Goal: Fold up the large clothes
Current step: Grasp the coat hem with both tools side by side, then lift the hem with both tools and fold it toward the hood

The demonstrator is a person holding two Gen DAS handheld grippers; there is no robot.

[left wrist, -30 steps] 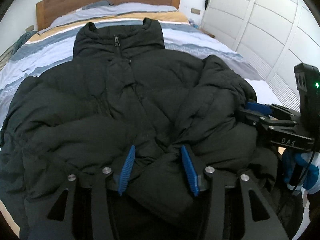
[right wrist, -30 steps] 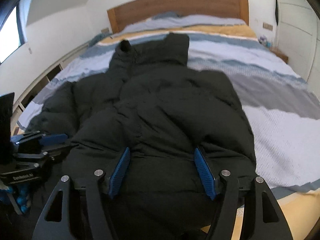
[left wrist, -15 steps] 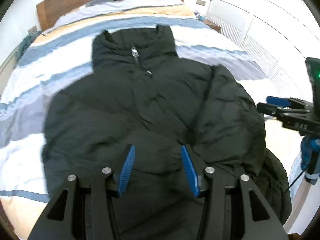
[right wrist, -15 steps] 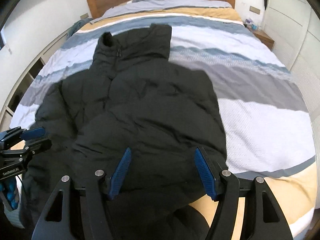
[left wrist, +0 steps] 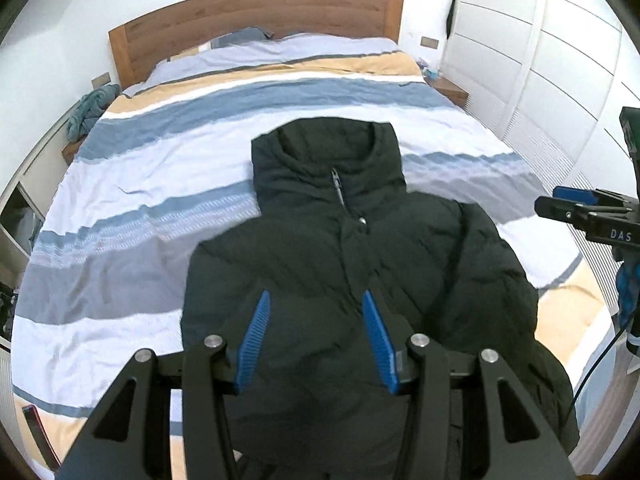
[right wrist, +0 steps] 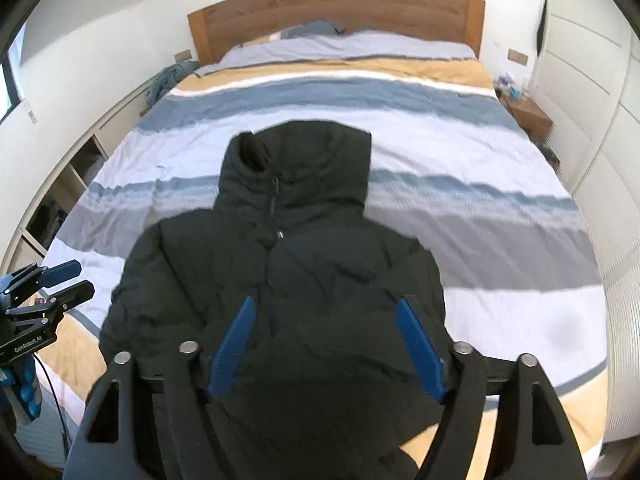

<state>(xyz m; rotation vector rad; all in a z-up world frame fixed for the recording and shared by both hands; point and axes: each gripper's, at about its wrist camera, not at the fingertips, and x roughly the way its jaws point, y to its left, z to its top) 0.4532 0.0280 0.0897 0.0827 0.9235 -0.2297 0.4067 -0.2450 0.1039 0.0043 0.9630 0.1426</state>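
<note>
A black puffer jacket (left wrist: 344, 264) lies face up on the striped bed (left wrist: 132, 200), zipped, collar toward the headboard, sleeves folded in over the body. Its hem hangs over the foot of the bed. It also shows in the right wrist view (right wrist: 280, 288). My left gripper (left wrist: 316, 340) is open and empty, held above the jacket's lower part. My right gripper (right wrist: 326, 344) is open and empty, also above the lower part. Each gripper shows at the edge of the other's view: the right one (left wrist: 576, 212), the left one (right wrist: 52, 284).
A wooden headboard (left wrist: 256, 16) and pillows lie at the far end. White wardrobe doors (left wrist: 560, 60) run along the right. A nightstand (right wrist: 528, 116) stands at the far right. Shelves (right wrist: 60, 200) and a teal cloth (left wrist: 88, 108) are on the left.
Both grippers have pulled back and risen away from the jacket, so more of the bed shows. The jacket lies further from the cameras, sleeves still folded in.
</note>
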